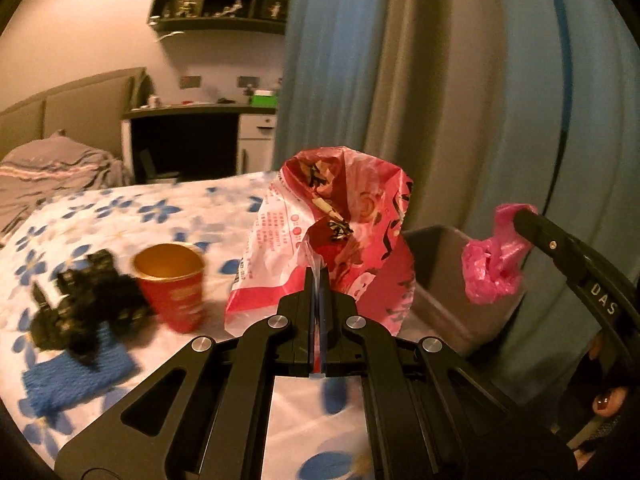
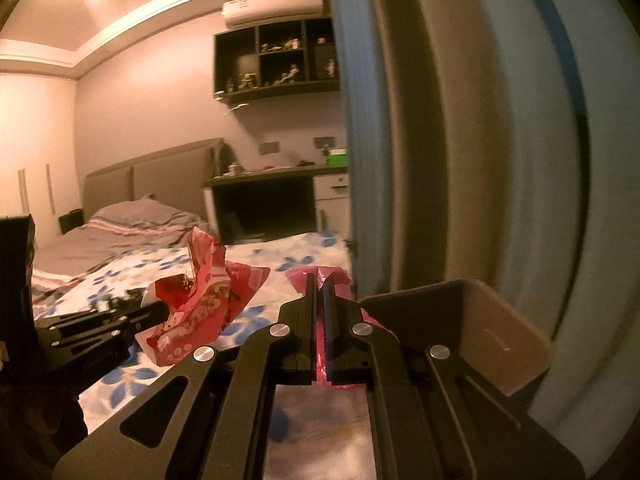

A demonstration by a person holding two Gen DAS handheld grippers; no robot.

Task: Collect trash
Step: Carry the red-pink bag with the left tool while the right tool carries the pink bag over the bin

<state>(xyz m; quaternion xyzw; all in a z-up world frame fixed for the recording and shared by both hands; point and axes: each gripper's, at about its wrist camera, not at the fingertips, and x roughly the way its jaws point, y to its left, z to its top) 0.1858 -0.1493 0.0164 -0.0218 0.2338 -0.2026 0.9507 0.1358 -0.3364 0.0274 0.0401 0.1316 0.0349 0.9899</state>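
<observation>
1. While its jaws are clamped tight, the left gripper (image 1: 318,276) pinches a crinkled red printed plastic wrapper (image 1: 336,232) above the blue-flowered white bedspread (image 1: 100,216).
2. The right gripper (image 2: 320,284) is closed on a crumpled thin pink plastic bag (image 1: 494,258), beside a dark boxy plastic bin (image 2: 472,320).
3. Only the left view shows a red gold-lined paper cup (image 1: 174,284).

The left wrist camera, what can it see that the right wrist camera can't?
Only the left wrist view shows the red paper cup, the black toy and the blue cloth on the flowered bedspread.

Only the right wrist view shows the air conditioner and the lit ceiling.

Both show the red snack bag pinched in the left tool, the pink plastic bag in the right tool, the dark bin, the blue curtain and the shelf.
</observation>
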